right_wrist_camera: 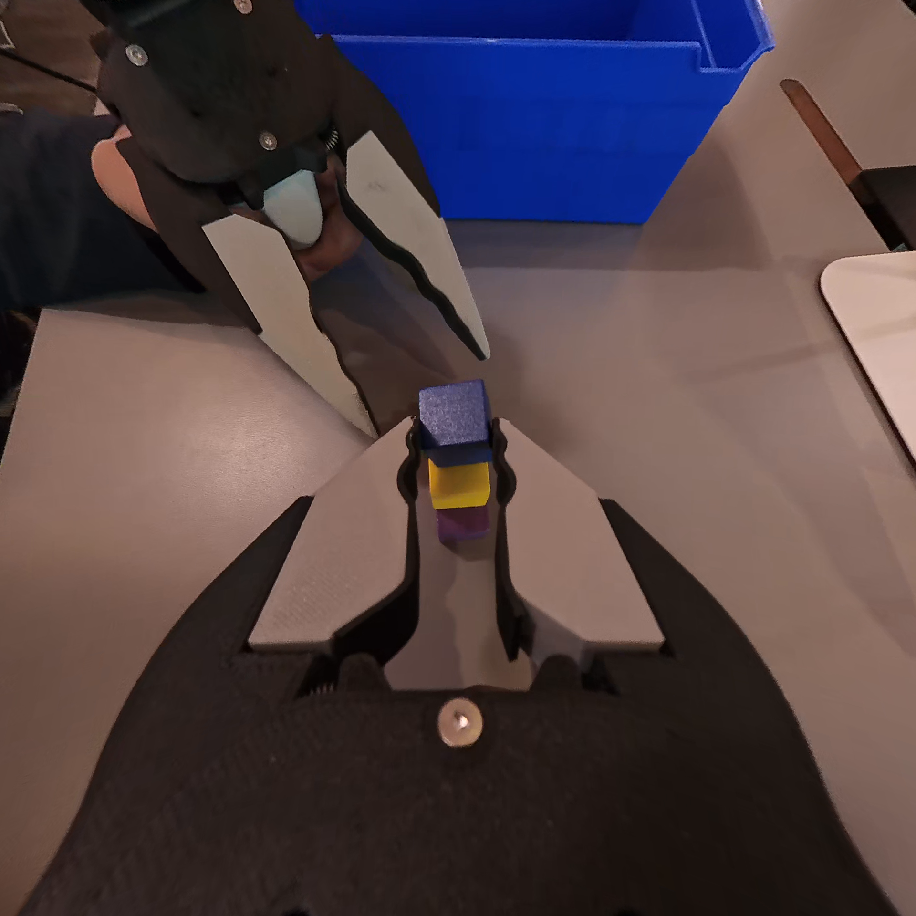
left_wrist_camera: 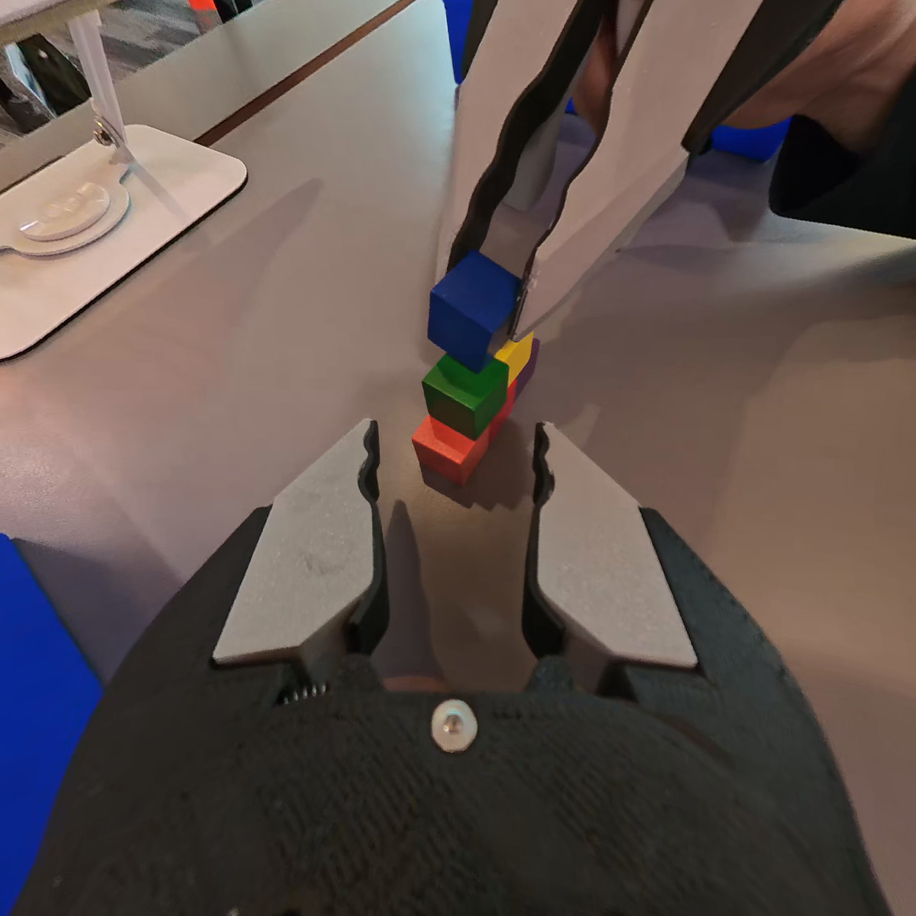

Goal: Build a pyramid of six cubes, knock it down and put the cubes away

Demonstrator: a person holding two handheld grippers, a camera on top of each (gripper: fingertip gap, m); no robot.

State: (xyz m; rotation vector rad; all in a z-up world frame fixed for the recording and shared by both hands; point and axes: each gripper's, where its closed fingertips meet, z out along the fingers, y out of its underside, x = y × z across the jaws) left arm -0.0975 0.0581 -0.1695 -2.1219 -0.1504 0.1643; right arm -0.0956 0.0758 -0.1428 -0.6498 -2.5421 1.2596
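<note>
**A:** What's nearest to me on the left?

**B:** My left gripper (left_wrist_camera: 456, 458), fingers spread wide with nothing between them, low over the grey table (left_wrist_camera: 694, 446). Just beyond its tips is the pyramid. I'll use that as my landmark.

**A:** How does the pyramid stand?

**B:** From the left wrist view, a red cube (left_wrist_camera: 448, 453) sits at the near end of the bottom row. A green cube (left_wrist_camera: 466, 394) rests on it, and a yellow cube (left_wrist_camera: 515, 354) sits behind the green one, with a purple cube (left_wrist_camera: 529, 369) low at the far end. That's 2 levels showing.

**A:** And the right side?

**B:** My right gripper (right_wrist_camera: 455, 436) is clamped on a blue cube (right_wrist_camera: 452, 414), held tilted right above the green and yellow cubes. I can't tell whether it touches them.

**A:** Anything past the pyramid?

**B:** Seen from the right wrist, a blue bin (right_wrist_camera: 535, 124) stands well beyond the pyramid. A white stand base (left_wrist_camera: 89, 218) lies well off to its side.
</note>
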